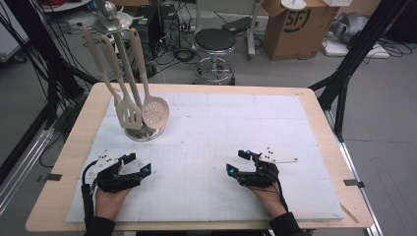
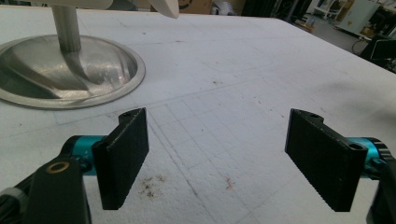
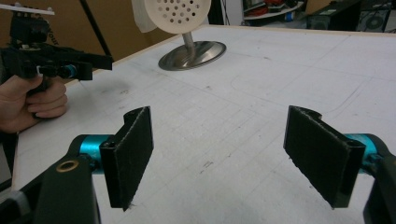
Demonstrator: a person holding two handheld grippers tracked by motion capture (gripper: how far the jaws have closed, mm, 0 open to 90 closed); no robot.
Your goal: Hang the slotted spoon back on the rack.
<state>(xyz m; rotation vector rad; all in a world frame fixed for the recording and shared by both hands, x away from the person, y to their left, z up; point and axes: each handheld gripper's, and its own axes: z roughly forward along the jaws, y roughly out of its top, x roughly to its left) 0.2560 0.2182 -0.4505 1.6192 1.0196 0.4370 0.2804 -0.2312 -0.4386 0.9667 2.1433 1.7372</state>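
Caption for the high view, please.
Both hands rest open claws, left claw and right claw, on the white mat near a utensil stand.

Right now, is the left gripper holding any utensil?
No, the left gripper has its jaws wide apart over the bare mat, nothing between them.

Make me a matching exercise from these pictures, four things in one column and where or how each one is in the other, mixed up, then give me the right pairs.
Things:
1. skimmer
2. stand base
3. left gripper
4. right gripper

Places or states:
A. shiny round metal dish resting on the white mat
B. open, near the table's front edge on the side away from the stand
C. cream, full of small holes, hanging from the rack
D. open, on the mat just in front of the stand

Pairs: 1-C, 2-A, 3-D, 4-B
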